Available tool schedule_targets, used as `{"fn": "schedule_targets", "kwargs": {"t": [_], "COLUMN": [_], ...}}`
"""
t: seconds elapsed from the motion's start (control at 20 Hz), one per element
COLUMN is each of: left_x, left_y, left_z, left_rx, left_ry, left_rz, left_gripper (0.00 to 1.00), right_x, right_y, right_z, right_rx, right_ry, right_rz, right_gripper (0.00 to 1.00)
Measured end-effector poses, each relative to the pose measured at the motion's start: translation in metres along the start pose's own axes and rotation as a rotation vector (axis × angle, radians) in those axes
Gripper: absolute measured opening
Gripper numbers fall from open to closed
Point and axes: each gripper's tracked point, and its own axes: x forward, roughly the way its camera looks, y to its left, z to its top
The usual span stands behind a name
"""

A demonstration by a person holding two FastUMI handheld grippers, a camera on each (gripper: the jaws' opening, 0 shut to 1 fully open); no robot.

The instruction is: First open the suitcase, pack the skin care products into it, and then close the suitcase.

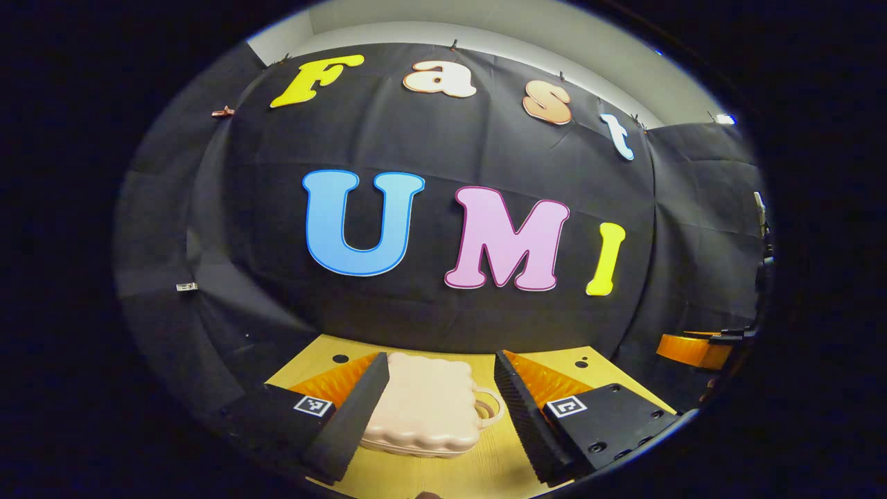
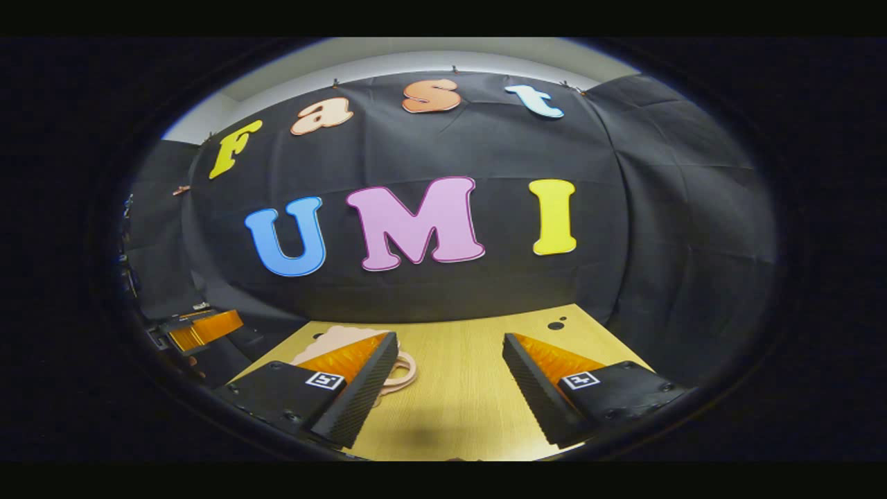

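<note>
While closed flat on the pale wooden table [image 1: 450, 471], small pink scalloped plastic suitcase [image 1: 426, 405] framed by left gripper [image 1: 441, 395], jaws wide; right gripper [image 2: 450, 378] likewise spread, empty.

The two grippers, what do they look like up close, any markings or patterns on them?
The left gripper and the right gripper look the same build. Each has two wedge-shaped jaws with fine ribbing on their inner faces, backed by orange ridged panels. Each jaw sits on a black block with round screw holes, and each block carries a small square black-and-white tag.
</note>
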Motion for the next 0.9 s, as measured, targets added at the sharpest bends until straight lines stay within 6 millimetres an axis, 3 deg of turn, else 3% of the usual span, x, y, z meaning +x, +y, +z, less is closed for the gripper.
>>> {"fn": "schedule_targets", "kwargs": {"t": [0.5, 0.9], "left_x": [-0.031, -0.047], "left_y": [-0.015, -0.007], "left_z": [-0.007, -0.008], "left_rx": [0.057, 0.069], "left_ry": [-0.009, -0.017], "left_rz": [-0.043, -0.031], "left_gripper": [0.96, 0.96], "right_x": [-0.031, -0.043], "right_y": [0.008, 0.014], "right_z": [0.003, -0.007], "right_rx": [-0.026, -0.024], "right_ry": [-0.034, -0.032], "right_rz": [-0.004, -0.011], "right_gripper": [0.98, 0.97]}}
